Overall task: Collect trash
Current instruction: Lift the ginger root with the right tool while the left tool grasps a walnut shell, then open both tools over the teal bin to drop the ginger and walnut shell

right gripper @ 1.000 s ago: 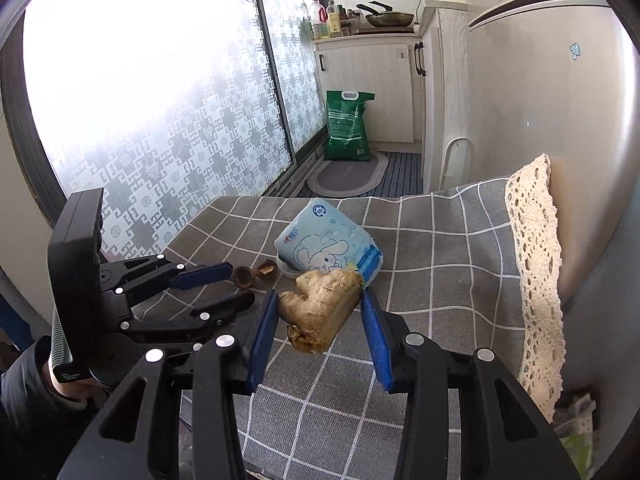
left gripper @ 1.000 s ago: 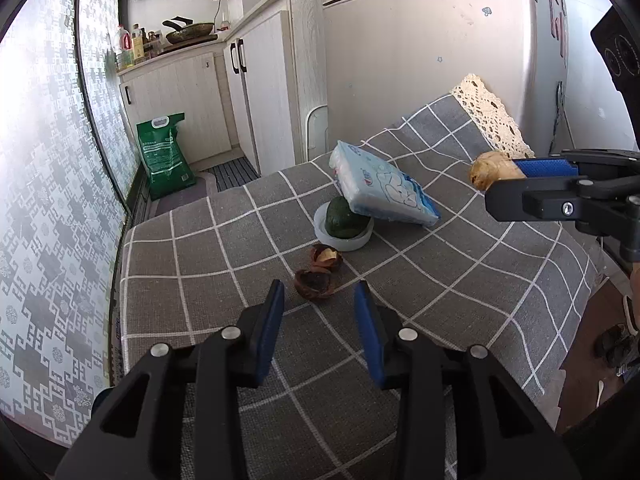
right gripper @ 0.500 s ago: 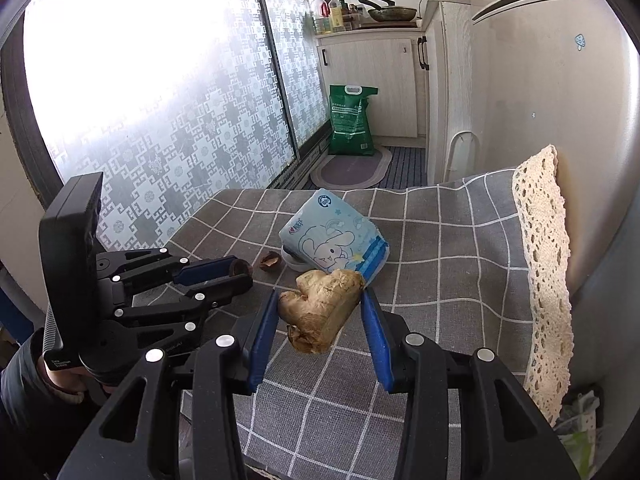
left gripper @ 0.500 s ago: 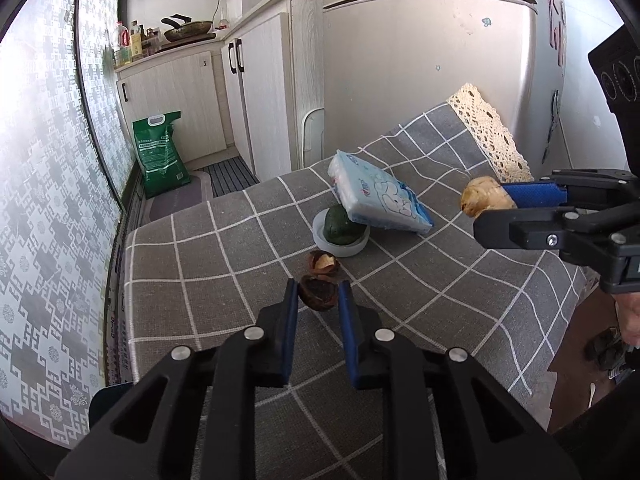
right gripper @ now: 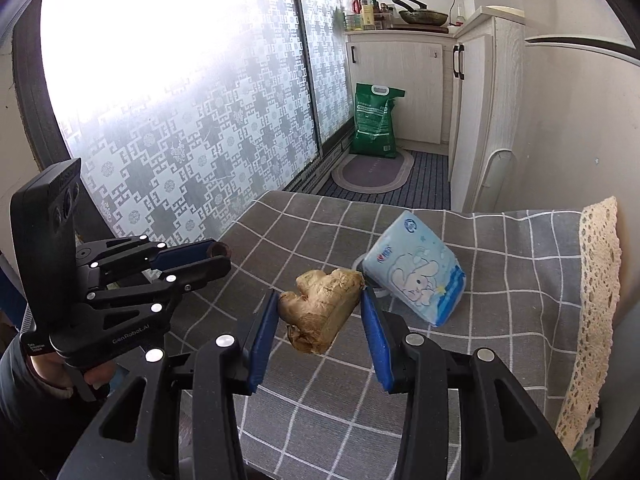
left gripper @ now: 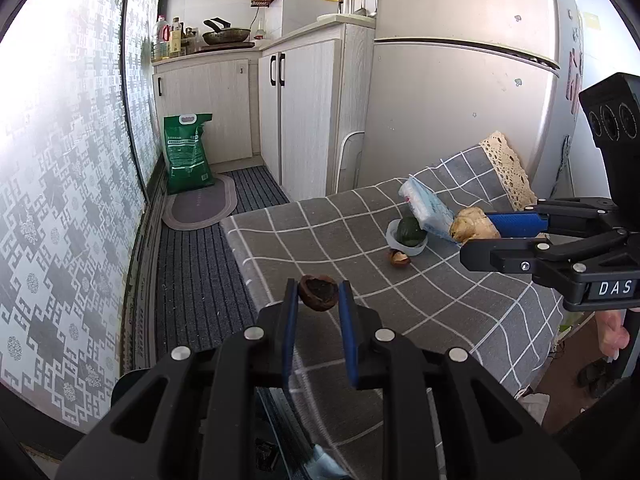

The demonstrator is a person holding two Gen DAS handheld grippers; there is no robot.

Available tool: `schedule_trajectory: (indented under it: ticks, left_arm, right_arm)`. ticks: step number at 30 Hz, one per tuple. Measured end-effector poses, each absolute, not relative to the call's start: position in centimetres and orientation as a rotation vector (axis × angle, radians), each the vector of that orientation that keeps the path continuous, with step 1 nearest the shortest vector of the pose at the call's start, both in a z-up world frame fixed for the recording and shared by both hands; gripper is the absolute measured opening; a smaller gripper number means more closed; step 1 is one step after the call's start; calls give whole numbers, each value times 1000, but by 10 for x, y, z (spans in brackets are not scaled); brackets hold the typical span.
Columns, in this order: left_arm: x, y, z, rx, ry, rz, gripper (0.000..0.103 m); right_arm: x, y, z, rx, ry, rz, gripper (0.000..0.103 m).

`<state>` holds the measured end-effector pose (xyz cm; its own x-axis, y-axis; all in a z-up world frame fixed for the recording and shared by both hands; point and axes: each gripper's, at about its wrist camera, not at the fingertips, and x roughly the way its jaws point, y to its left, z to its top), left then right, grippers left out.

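1. My left claw (left gripper: 318, 300) has just closed on the brown nutshell half (left gripper: 318, 292) and lifted it off the checked cloth; a second ago it stood wide above that shell, which still lay on the bench (left gripper: 340, 240). The shell now sits pinched between the blue pads, held up at the near left edge of the bench.

2. My right claw (right gripper: 320, 312) has not changed its grip: it is clamped on the knobbly ginger piece (right gripper: 320, 308), carried in the air over the near part of the bench.

3. So both claws are loaded, and I judge the next step is to carry these two bits to wherever the trash goes. I see no bin in either view, so I cannot say which way that is.

4. Left behind on the cloth: a second shell piece (left gripper: 399, 258), lying just near of the small white bowl (left gripper: 404, 245) that holds a dark green thing (left gripper: 411, 232), perhaps an avocado, though the view is too small to be sure. A blue tissue pack (right gripper: 416, 272) leans just beyond the bowl.

5. Nothing stands between my claws and the near edge. The two claws are close together, so I should mind they do not knock as I turn away.

6. Far off, a green sack (left gripper: 187, 152) stands on the floor by the cupboards.
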<state>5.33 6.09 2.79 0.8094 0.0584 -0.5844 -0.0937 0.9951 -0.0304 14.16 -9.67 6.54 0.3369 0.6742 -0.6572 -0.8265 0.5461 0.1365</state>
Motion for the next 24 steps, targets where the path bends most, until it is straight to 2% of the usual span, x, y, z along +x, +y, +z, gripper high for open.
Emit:
schedule_trajectory:
  ticks: [9,24]
  left_arm:
    - [33,89,26,-74,631,125,22]
    - [4,133,-14,-115,751,195,22]
  right_arm:
    - [125,-67,71,-261,718,1019,42]
    - [94,-14,75,-310,716,1104,43]
